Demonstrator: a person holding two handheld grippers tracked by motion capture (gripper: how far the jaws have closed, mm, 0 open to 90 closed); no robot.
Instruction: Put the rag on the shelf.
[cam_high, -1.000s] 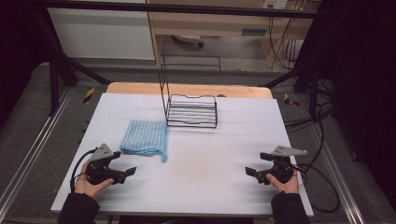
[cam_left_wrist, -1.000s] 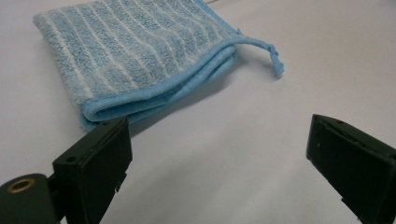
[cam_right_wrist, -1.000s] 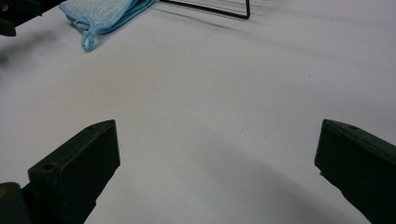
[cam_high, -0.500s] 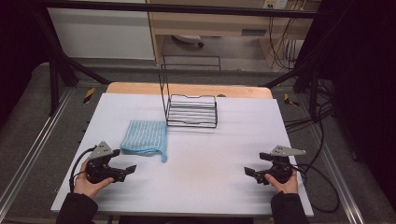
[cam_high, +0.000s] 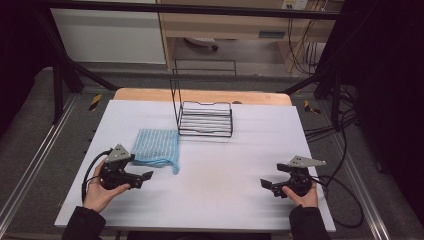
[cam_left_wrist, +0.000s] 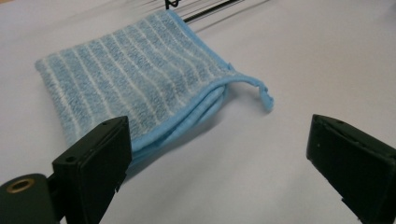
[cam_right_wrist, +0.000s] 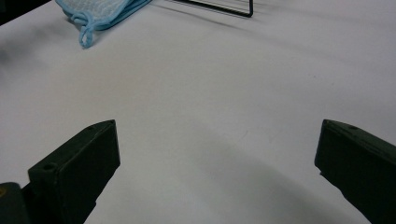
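**Folded cloth at rest, both grippers empty**

I held the left gripper (cam_high: 142, 176) just short of the blue striped cloth (cam_high: 157, 146), jaws spread wide and empty. The right gripper (cam_high: 267, 184) was well apart over bare table (cam_high: 225, 200), jaws likewise wide. The cloth lay folded flat, just beside the wire rack (cam_high: 206, 119). I judged it light, soft and limp; its stacked, bound edge (cam_left_wrist: 187, 123) or the hanging loop (cam_left_wrist: 259, 89) offered the surest hold.
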